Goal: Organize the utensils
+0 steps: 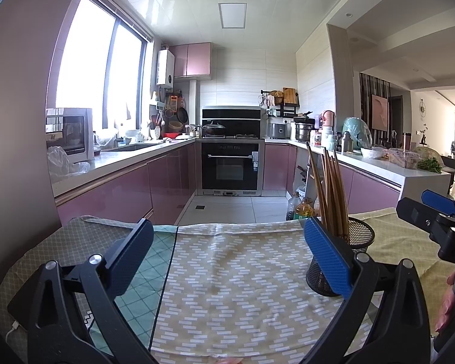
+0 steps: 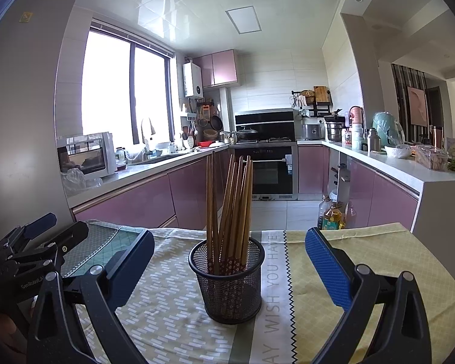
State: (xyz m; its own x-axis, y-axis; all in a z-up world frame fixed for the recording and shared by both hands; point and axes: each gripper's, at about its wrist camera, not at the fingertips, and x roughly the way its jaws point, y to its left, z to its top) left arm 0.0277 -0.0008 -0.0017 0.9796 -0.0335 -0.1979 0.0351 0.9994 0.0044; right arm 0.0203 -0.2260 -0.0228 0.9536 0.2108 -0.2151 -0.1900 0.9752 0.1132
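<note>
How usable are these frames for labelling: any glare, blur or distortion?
Left wrist view: window blown out white, counters bowed by fisheye, chopsticks sharp. Right wrist view: same window glare, ceiling reflections, mesh holder crisp; corners vignetted black in both.

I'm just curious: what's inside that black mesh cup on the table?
The mesh cup holds a bundle of brown wooden chopsticks, standing upright and leaning apart, patterned ends down. The cup's bottom is hidden by the mesh and the sticks, so anything lying there cannot be seen.
</note>
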